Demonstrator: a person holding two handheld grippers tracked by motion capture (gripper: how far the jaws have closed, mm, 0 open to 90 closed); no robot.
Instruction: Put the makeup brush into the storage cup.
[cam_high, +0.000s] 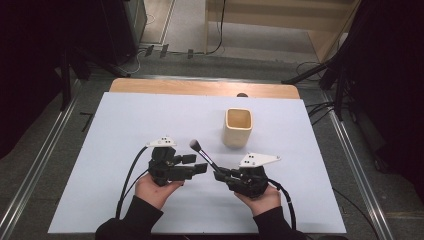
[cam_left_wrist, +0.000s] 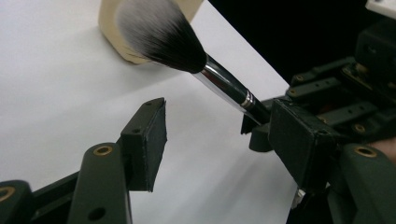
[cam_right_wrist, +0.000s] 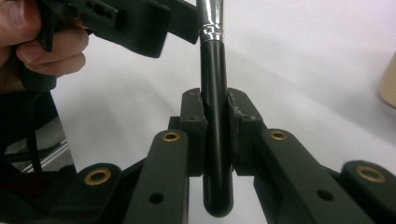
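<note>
Bristles of the makeup brush (cam_high: 195, 145) point toward eleven o'clock, raised above the white table (cam_high: 125, 130), its black handle clamped between the jaws of the right gripper (cam_high: 220, 174). The left gripper (cam_high: 200, 164) sits at the brush's nine o'clock, jaws spread wide and empty. The cream cup (cam_high: 237, 127) stands upright at the brush's two o'clock.

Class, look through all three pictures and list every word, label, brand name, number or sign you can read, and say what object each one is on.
None can be read.
Makeup brush: black handle and silver ferrule, no print visible.
Cream cup: plain walls, no label.
Right gripper, shut on the brush handle: bare black fingers and brass pins, no markings.
Left gripper, open: likewise unmarked.
Grey plates on the grippers: small dark spots, too small to read as text.
</note>
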